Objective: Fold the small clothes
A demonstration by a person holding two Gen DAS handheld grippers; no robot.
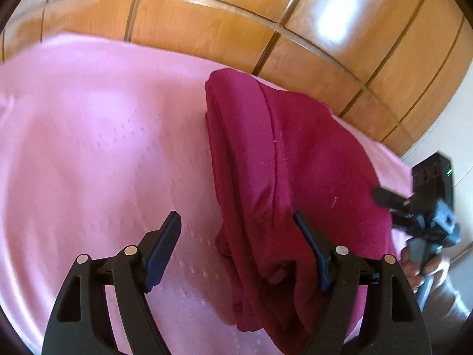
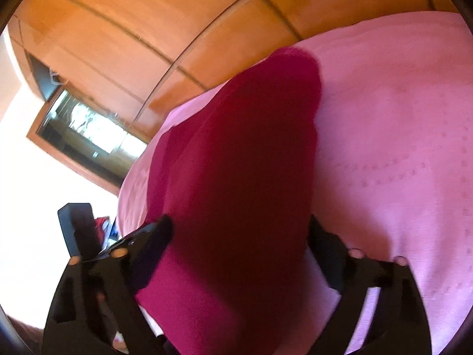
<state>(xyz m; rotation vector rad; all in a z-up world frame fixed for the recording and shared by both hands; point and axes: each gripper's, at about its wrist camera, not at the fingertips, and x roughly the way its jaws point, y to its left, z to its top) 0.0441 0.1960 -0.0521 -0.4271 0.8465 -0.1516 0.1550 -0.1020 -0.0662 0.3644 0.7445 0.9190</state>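
Observation:
A dark magenta garment (image 1: 283,159) lies bunched and partly folded on a pink bed sheet (image 1: 97,136). My left gripper (image 1: 236,230) is open above the sheet, its right finger (image 1: 307,236) over the garment's near edge, its left finger (image 1: 165,245) over bare sheet. In the right wrist view the garment (image 2: 242,183) fills the space between the wide-open fingers of my right gripper (image 2: 239,230); whether it touches the pads is unclear. The right gripper also shows in the left wrist view (image 1: 414,210), at the garment's right edge, held by a hand.
A wooden wardrobe (image 1: 236,20) with panelled doors stands behind the bed. In the right wrist view a dark framed screen (image 2: 85,136) sits at the left, with bright light below it. The sheet (image 2: 399,148) stretches to the right of the garment.

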